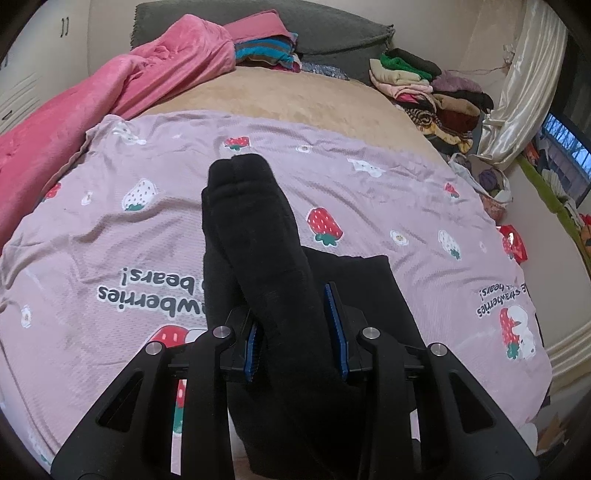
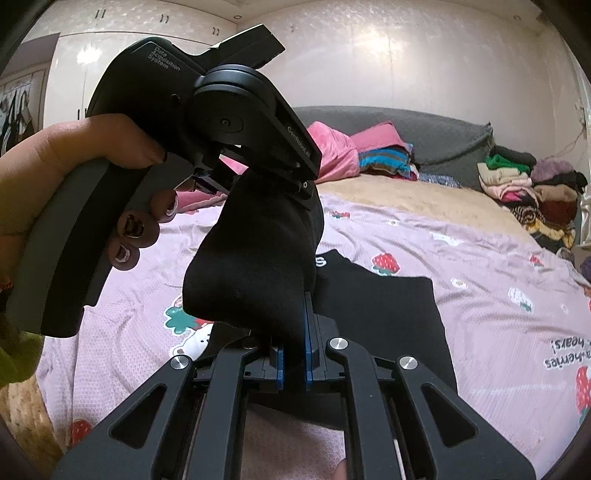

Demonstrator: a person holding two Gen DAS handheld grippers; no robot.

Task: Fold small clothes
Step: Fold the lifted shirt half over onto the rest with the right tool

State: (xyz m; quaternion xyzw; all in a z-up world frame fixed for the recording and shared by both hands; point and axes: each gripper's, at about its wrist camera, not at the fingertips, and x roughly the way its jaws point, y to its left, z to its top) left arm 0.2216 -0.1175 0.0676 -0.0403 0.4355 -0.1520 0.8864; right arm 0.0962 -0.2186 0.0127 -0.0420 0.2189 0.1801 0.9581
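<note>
A pair of black socks is held in the air between my two grippers, above the bed. My left gripper is shut on one end of the socks. In the right wrist view the socks run from my right gripper, shut on their lower end, up to the left gripper, held by a hand. A black folded garment lies flat on the lilac strawberry sheet under the socks; it also shows in the left wrist view.
A pink blanket lies bunched at the bed's far left. Piles of folded clothes sit at the far right by a curtain. A dark grey headboard cushion and striped clothes are at the back.
</note>
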